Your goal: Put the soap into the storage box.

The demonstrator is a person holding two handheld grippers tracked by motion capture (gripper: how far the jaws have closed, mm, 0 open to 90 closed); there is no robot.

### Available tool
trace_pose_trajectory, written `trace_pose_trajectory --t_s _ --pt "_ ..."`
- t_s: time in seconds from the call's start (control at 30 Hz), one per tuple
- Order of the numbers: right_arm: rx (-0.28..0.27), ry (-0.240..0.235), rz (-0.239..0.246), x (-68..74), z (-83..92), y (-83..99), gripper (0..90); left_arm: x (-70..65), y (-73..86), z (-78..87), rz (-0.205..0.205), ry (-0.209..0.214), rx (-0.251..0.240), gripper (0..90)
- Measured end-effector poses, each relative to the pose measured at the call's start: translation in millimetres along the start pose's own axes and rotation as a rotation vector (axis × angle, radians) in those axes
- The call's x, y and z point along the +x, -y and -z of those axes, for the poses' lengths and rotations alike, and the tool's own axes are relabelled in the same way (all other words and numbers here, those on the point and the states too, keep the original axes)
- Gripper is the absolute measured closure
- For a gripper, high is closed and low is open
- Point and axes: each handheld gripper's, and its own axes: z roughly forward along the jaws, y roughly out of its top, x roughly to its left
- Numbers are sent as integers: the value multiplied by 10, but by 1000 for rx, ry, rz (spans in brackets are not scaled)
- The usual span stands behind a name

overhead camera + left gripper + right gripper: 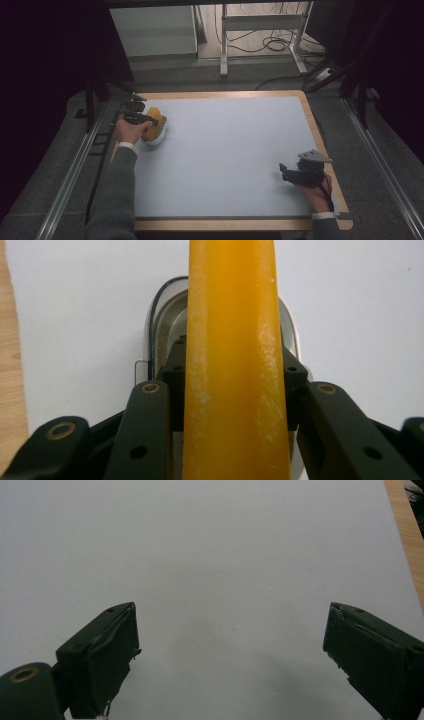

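The worktop (320,135), a wooden board with a pale mat (230,155) covering nearly all of it, takes up most of the scene, and everything else sits in relation to that mat. At the mat's far left corner the person's left hand (127,131) holds the left tool (145,119), and that tool is clenched on a flat orange piece (152,125), which stands on edge over a small white dish (159,136) resting on the mat. From the left gripper view the orange piece (232,365) runs straight up between the two black jaws, which press against it on either side, and below it the white dish (160,325) shows a rounded rim and a greyish inside; whether the orange piece touches the dish I cannot tell. The mat's left edge and a strip of bare wood lie just beside the dish. At the mat's near right corner, well apart from the dish, the right hand (316,192) holds the right tool (286,174) low over the mat, with a grey three-cornered plate on top. In the right gripper view that tool (230,650) is released, its jaws spread wide with bare mat (210,555) between them and the wooden edge at the upper right.
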Motion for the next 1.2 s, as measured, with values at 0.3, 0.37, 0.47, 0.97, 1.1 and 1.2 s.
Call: trace_pose_trajectory --t_s 0.3,0.37,0.47,0.97,1.1,1.2 --pt "4 -1 3 2 -6 4 76 18 22 -7 13 7 -4 606" --pt "5 -1 3 4 -7 4 76 22 24 24 17 8 -29 583" --pt "5 -1 5 8 -11 3 76 20 16 93 18 -3 -54 541" --pt "6 -3 8 21 -13 1 76 83 4 280 0 -65 -119 318" --pt "6 -4 9 20 -18 3 76 97 9 354 -6 -52 -141 316" --pt "8 -3 11 26 -21 3 76 76 16 388 -18 -41 -151 309"
